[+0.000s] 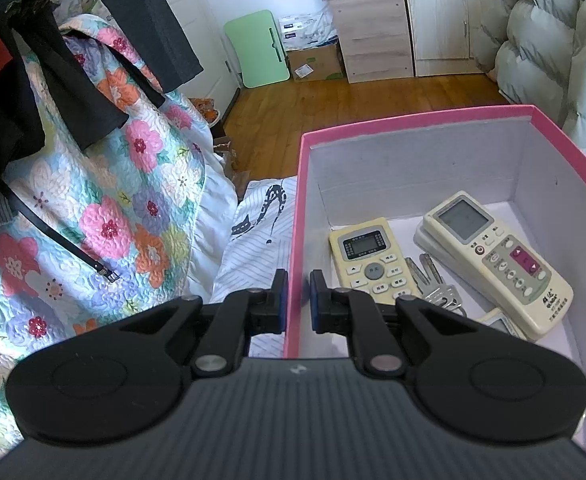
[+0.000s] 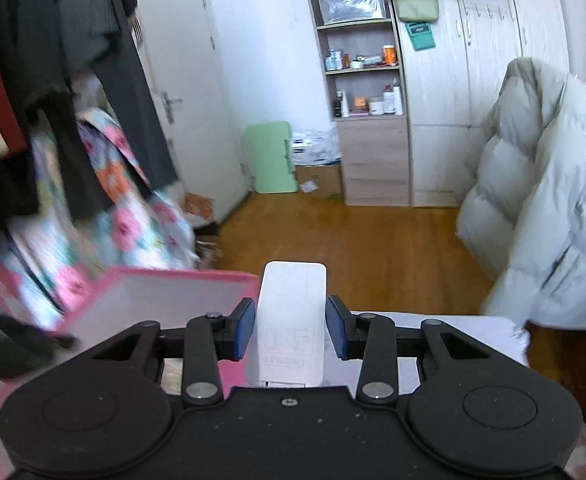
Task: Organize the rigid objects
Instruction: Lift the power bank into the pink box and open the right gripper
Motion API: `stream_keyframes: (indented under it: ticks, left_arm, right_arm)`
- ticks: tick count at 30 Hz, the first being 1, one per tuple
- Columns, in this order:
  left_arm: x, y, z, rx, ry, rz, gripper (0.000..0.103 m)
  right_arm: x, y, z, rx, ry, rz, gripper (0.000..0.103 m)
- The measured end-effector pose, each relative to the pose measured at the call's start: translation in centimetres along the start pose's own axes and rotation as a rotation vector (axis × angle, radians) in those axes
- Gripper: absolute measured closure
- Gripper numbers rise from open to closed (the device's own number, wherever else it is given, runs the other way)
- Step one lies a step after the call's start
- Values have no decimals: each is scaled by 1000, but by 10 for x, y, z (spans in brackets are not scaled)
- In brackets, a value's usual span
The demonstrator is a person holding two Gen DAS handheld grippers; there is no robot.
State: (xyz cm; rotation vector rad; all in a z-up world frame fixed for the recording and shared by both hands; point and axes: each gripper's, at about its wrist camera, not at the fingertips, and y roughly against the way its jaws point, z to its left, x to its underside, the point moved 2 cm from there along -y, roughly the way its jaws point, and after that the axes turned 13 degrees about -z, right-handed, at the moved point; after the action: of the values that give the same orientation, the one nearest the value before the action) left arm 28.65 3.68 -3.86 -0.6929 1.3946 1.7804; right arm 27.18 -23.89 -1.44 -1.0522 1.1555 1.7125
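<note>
The left gripper is clamped on the near left wall of the pink box, one pad outside and one inside, which steadies the box on the bed. Inside the box, ahead and to the right of this gripper, lie a small cream remote, a larger white remote and a bunch of keys.

The right gripper holds a flat white rectangular device lengthwise between its blue pads, the device projecting forward past the fingertips (probably another remote, seen from its back). The pink box sits below and to the left of this gripper, its rim partly blurred.

The step in hand appears to be carrying the white device over to the box. To do it well, the right gripper should travel left until the device's far end clears the pink rim, then lower it over bare floor beside the white remote. It should let go only when the device is low, so that it does not drop onto the keys. The left gripper should keep its hold on the wall throughout.
</note>
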Motion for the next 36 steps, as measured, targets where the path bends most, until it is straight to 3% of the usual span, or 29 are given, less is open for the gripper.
stream_keyframes:
  ticks: [6,12,16,23,30,33,36]
  left_arm:
    - [0,0,2,5,14,0,94]
    - [0,0,2,11,21,0,94]
    - [-1,-3,5,18,53,18,94]
    - [1,-3,14,47,121,23,95]
    - [0,-3,9,43,97,22,95]
    - [0,-3,10,43,98,22,95]
    - [0,-3,9,41,91,21,95]
  right_arm:
    - [-5,-4,48,-209,-88,78,59]
    - [9,-38,83,-336,-201,203,59]
    - [24,-69,93,-333,-216,317,59]
    - [42,-104,99,-295,-222,421,59]
    - [52,-129,112,-258,-118,528,58]
    - [54,-133,115,-231,-91,560,55]
    - [47,-120,108,-213,-114,513,52]
